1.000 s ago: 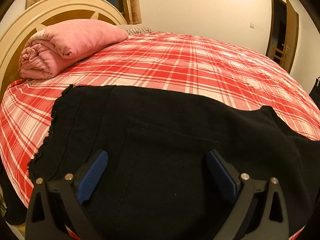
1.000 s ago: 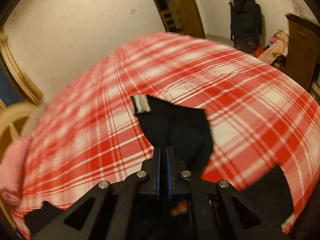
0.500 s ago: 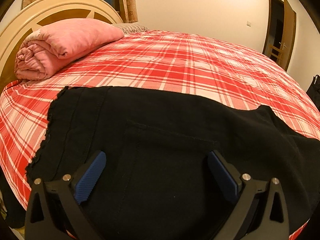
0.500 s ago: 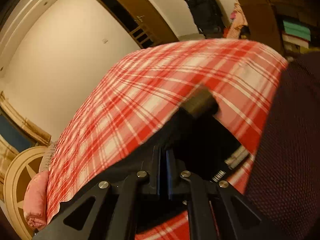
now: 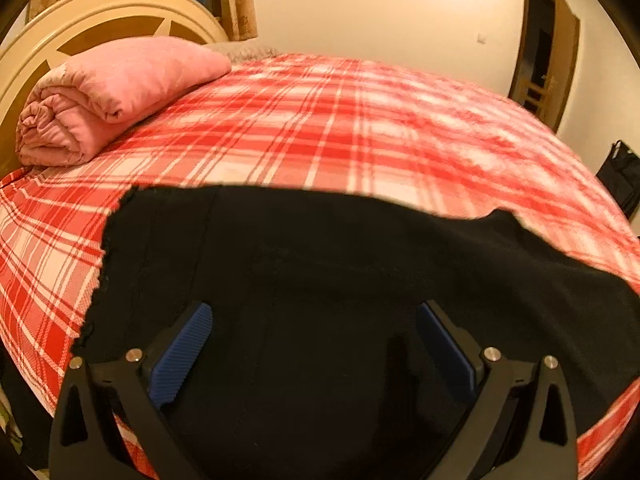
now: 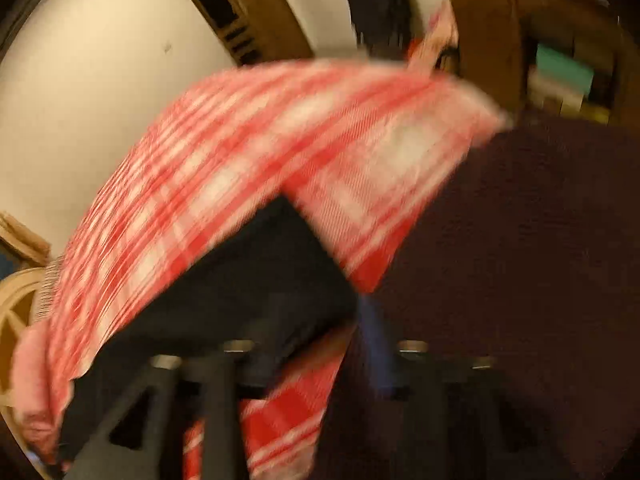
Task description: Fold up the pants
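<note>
The black pants lie spread on the red plaid bed, a frayed edge at their left. My left gripper hovers low over them, open, its blue pads wide apart with only flat cloth beneath. The right wrist view is blurred. In it my right gripper has its jaws opening, one blue pad showing. The pants lie just ahead of the jaws, and the pads do not press on the cloth.
A rolled pink blanket rests by the cream headboard at far left. A doorway stands at the far right. In the right wrist view dark maroon fabric fills the right side, with shelves and a black bag behind it.
My right gripper swung across the bed shut on a pants end, then its jaws parted and the cloth dropped free. The left gripper stayed open over the pants, barely shifting.
</note>
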The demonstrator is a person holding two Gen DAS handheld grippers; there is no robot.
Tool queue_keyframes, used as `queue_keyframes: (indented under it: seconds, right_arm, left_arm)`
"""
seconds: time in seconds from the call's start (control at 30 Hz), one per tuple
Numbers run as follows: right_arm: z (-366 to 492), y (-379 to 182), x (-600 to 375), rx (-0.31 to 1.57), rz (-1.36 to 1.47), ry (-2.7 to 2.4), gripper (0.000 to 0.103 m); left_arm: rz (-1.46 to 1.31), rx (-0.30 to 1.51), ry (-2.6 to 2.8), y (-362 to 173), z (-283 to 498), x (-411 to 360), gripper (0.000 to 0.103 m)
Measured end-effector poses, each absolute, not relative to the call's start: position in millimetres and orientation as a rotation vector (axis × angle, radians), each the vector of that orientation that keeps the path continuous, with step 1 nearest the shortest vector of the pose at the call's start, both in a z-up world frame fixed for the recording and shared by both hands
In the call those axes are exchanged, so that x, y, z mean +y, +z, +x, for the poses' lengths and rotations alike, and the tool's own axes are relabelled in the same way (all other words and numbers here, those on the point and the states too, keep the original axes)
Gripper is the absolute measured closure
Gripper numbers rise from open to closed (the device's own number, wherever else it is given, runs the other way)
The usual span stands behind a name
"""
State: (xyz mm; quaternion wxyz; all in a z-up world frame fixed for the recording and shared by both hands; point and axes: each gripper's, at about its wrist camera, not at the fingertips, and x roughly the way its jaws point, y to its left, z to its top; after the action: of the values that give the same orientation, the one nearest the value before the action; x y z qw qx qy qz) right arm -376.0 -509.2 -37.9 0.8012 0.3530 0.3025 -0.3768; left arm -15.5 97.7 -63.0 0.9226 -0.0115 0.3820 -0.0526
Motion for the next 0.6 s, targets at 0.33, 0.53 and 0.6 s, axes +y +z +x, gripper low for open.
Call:
queue_keyframes:
  seconds: [0.33, 0.53, 0.6]
  right_arm:
    - [-279, -71, -574, 0.808, 0.577, -0.663, 0.034]
    - [-260, -86, -567, 0.878, 0.519, -0.643, 0.047]
    - [-255, -85, -558, 0.899, 0.470, -0.604, 0.077]
  left_arm:
    - [0.129, 0.655, -0.329, -24, -50, 1, 0.000]
    - [0.126, 0.694, -0.419, -33, -56, -35, 0.000]
    - [0.131, 0.711, -0.446, -37, -57, -46, 0.000]
